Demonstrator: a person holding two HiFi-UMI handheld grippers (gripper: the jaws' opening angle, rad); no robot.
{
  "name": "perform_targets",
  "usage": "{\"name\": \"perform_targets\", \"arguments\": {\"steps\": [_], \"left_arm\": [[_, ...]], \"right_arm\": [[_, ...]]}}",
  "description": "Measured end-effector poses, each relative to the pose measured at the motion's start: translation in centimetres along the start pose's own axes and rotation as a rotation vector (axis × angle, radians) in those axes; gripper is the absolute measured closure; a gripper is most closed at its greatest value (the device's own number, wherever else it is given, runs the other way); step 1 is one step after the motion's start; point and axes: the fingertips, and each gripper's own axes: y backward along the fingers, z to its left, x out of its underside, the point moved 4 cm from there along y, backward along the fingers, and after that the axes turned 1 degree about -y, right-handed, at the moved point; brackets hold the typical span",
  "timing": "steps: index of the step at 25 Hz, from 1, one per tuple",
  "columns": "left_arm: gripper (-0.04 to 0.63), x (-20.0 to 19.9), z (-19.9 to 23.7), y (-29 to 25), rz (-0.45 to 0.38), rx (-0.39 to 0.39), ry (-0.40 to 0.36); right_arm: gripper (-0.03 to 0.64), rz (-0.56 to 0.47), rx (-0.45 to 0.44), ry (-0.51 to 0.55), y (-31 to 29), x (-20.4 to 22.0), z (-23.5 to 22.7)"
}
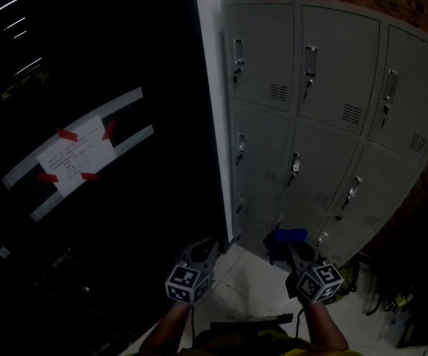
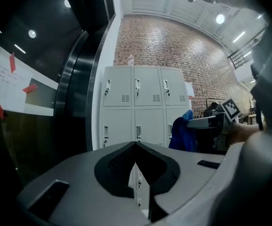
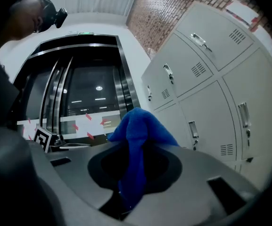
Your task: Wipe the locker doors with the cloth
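Backdrop: grey lockers (image 1: 332, 124) under a brick wall (image 2: 173, 46), with dark glass doors (image 1: 87, 162) on my left.
Left gripper (image 2: 136, 149): my jaws are pressed together, nothing between them.
Right gripper (image 1: 295, 256): my jaws pinch the blue cloth (image 3: 138, 135).
Cloth position: near the lowest locker doors.

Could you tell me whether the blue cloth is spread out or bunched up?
Bunched up: the blue cloth is a crumpled wad pinched in the right gripper.
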Motion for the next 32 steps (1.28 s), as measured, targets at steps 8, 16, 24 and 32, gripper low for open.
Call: {"name": "perform_targets", "arguments": {"steps": [8,16,24,32], "left_arm": [[0.591,0.4,7.6,-12.6,0.030,0.076,0.026],[0.591,-9.5,14.7,-26.4,-0.055,0.254,-0.175],[0.591,-12.7,18.7,-33.9,-0.095,0.335,-0.343],[0.591,-13.2,20.6,-36.5,-0.098,0.414,-0.279]], "right_arm": [[0.551,0.023,0.111,-0.037,-9.9,0.0,-7.7],[0.551,-0.075,0.262,0.043,-20.3,-5.0,-10.0],[0.551,-0.116,0.395,0.130,-28.5,-8.6,-10.7],[0.551,-0.209,0.359,0.206,-36.3,-17.5,-10.3]]}}
